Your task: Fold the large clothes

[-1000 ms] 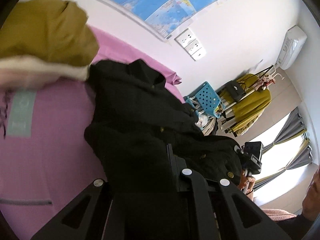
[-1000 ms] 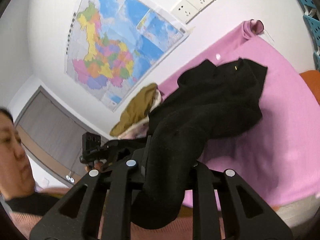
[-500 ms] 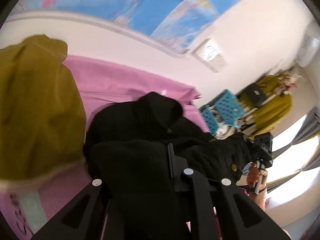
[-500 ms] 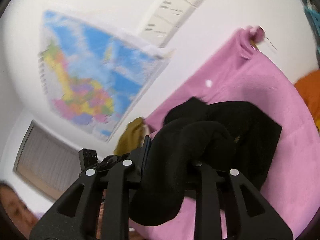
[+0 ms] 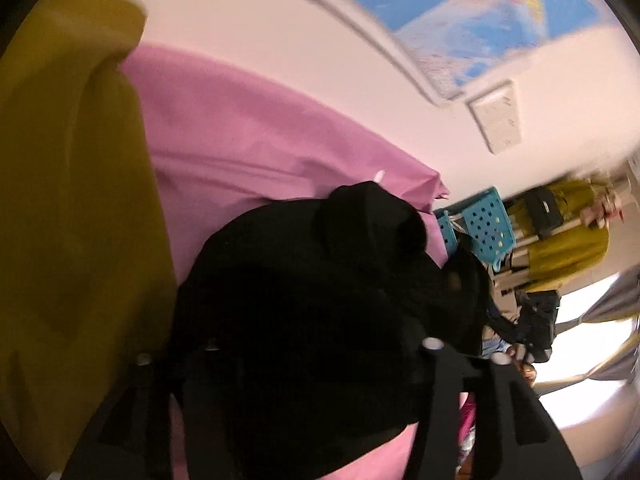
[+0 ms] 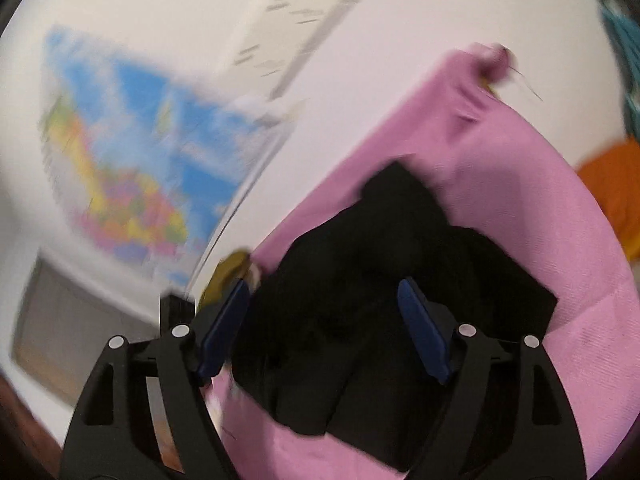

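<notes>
The black garment (image 5: 304,304) lies bunched on the pink sheet (image 5: 248,136), filling the lower centre of the left wrist view. In the right wrist view the same garment (image 6: 360,320) sits in the lower middle of the frame, again on the pink sheet (image 6: 540,208).

The right hand-held gripper (image 6: 326,320) stands wide apart: its two blue pads (image 6: 224,332) flank the black cloth at the left and right of the lower frame, with nothing clamped between them. The left hand-held gripper (image 5: 288,364) is at the bottom of its frame, its black fingers merging with the dark fabric draped over them; whether it pinches the cloth or not, I cannot tell.

A mustard garment (image 5: 68,216) fills the left side of the left wrist view, beside the black one; a small part of it (image 6: 228,276) shows left of centre in the right wrist view.

Right of centre in the left wrist view stand turquoise perforated baskets (image 5: 486,232); their contents are too blurred to name. Farther right a yellow-green garment (image 5: 568,252) hangs on a rack. A map (image 5: 460,12) is on the wall at the upper right, with a socket plate (image 5: 498,118) below it. In the right wrist view the map (image 6: 148,168) is smeared by blur at the left, and an orange thing (image 6: 616,192) lies at the right edge.
</notes>
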